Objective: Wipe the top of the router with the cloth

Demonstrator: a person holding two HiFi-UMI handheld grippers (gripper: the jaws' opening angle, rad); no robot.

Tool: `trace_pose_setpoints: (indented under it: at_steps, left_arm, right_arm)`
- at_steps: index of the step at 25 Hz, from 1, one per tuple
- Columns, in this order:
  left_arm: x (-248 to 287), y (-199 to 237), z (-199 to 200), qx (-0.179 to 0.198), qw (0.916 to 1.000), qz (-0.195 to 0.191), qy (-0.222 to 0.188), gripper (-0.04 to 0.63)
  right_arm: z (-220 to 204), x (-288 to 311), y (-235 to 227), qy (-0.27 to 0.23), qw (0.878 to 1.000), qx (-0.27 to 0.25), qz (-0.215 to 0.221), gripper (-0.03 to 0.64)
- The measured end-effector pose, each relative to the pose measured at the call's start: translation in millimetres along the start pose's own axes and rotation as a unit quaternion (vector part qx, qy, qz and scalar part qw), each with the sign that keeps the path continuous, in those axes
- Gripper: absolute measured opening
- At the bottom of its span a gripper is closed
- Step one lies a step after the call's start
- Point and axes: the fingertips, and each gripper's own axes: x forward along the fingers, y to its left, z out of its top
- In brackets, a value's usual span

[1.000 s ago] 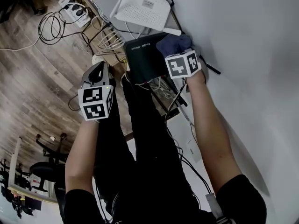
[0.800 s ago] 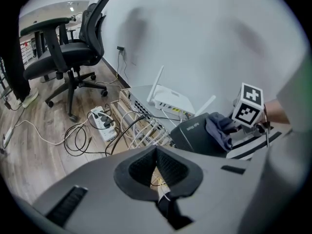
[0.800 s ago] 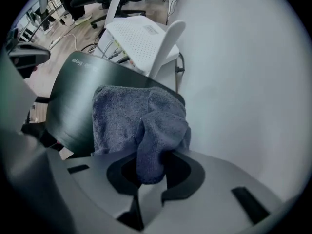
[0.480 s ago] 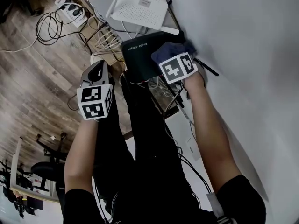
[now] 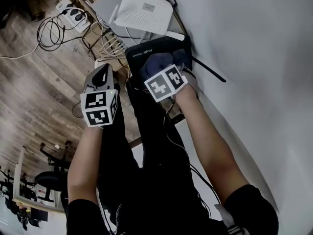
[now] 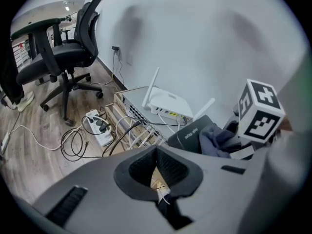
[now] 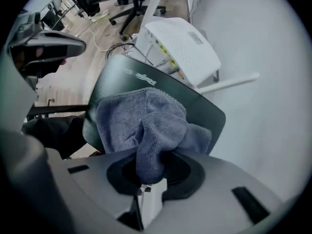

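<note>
A black router [image 5: 164, 47] lies flat next to the white wall, and its top also shows in the right gripper view [image 7: 204, 112]. A blue-grey cloth [image 5: 157, 64] is bunched on its near part. My right gripper [image 5: 161, 71] is shut on the cloth [image 7: 141, 123], which hangs out of the jaws and presses on the router top. My left gripper [image 5: 101, 72] is shut and holds nothing, off to the left of the router above the floor. From the left gripper view I see the black router [image 6: 191, 133], the cloth [image 6: 217, 141] and the right gripper's marker cube [image 6: 258, 112].
A white router [image 5: 145, 11] with antennas sits just beyond the black one, on a grey network switch [image 6: 130, 104] with several cables. A power strip [image 5: 73, 10] and loose cords lie on the wood floor. An office chair [image 6: 63, 57] stands farther off. The wall [image 5: 254, 58] is close on the right.
My right gripper has dragged the cloth across the black router's top, from its right side by the wall toward the left and near edge. The left gripper has stayed put.
</note>
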Motion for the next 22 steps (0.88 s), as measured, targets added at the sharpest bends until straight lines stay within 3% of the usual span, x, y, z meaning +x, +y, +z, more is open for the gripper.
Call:
trace_pose_setpoints:
  at_steps: [2, 6, 9, 18, 22]
  left_arm:
    - [-3, 5, 4, -0.004, 1.0, 0.004, -0.004, 0.003]
    - [-13, 21, 10, -0.013, 0.9998, 0.013, -0.01, 0.002]
    - [-18, 35, 10, -0.016, 0.9996, 0.021, -0.011, 0.003]
    - [-20, 55, 0, -0.053, 0.9979, 0.033, -0.016, 0.003]
    - [-23, 55, 2, -0.055, 0.9977, 0.034, -0.021, 0.003]
  right_arm:
    - [12, -5, 18, -0.012, 1.0, -0.012, 0.015, 0.051]
    - [28, -13, 35, -0.023, 0.998, -0.061, -0.016, 0.051]
    - [39, -18, 42, -0.03, 0.997, -0.073, -0.014, 0.051]
    - [81, -34, 70, -0.105, 0.991, -0.058, 0.055, 0.051]
    - [98, -40, 85, -0.151, 0.982, -0.061, 0.095, 0.051]
